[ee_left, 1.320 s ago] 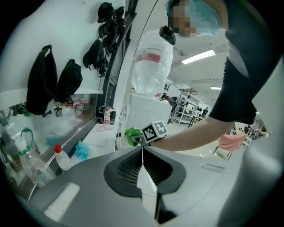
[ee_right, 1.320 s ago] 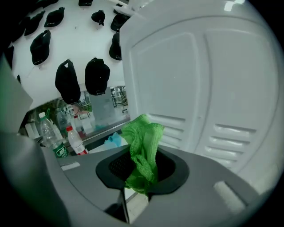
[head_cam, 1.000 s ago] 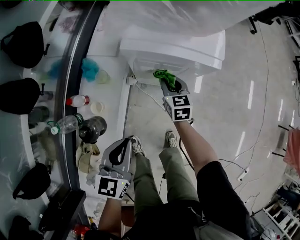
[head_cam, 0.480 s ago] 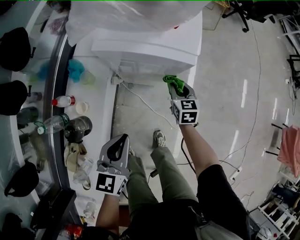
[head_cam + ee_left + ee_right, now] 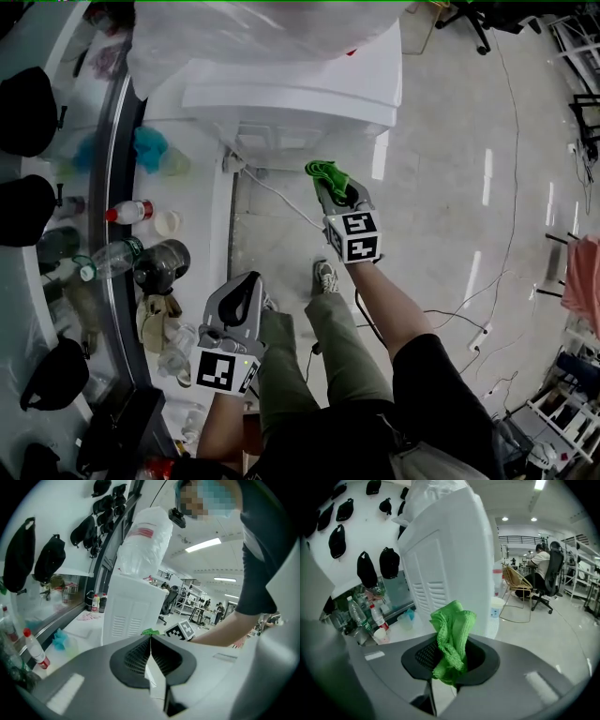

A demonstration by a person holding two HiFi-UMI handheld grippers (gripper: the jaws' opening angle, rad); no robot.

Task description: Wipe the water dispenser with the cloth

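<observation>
Cloth (image 5: 452, 639), bright green and bunched, stands up out of the right gripper (image 5: 339, 199), whose jaws are clamped on its lower folds. It is held in front of the water dispenser (image 5: 300, 94), a tall white cabinet with a louvred panel facing the person. From the head view the cloth seems to sit just short of that panel rather than on it, though the steep angle makes this hard to settle. The left gripper (image 5: 239, 305) hangs low by the person's leg with its jaws together and nothing between them.

The step in hand looks like the approach for a stroke. To do it well, the loose upper wad should meet the surface first, so that fabric and not the jaw tips rubs the plastic. Strokes along the louvres would likely catch less than strokes across them. Firm, even pressure matters, since the bunched cloth could fold back on itself. A white cable (image 5: 281, 192) trails near the base and is worth avoiding.
</observation>
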